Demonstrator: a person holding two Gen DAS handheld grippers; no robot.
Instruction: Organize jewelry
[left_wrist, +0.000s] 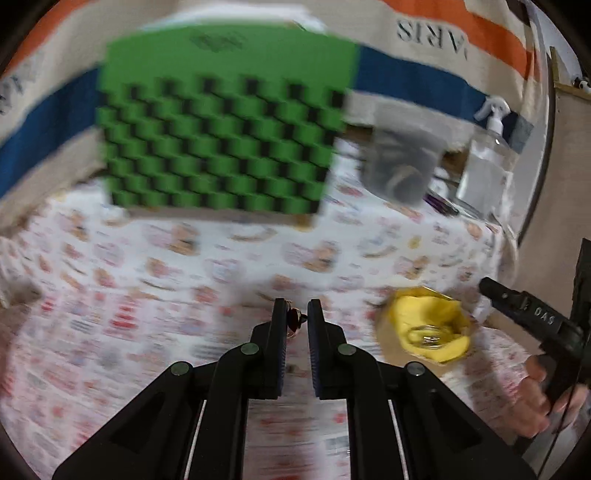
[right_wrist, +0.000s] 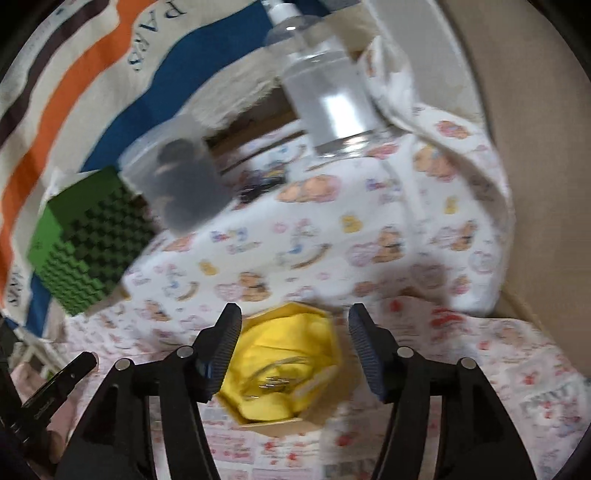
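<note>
Small red-stoned jewelry piece (left_wrist: 294, 318): pinched between the nearly closed fingers of the left gripper (left_wrist: 296, 314), above the patterned table (left_wrist: 184, 280). Yellow-lined box (right_wrist: 284, 363) holding rings (right_wrist: 275, 384): on the table, between the right gripper's (right_wrist: 293, 328) wide-open fingers.

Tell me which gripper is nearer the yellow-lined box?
Right. The right gripper is open astride the yellow-lined box; the left gripper, holding a small earring, sits off to the box's left.
</note>
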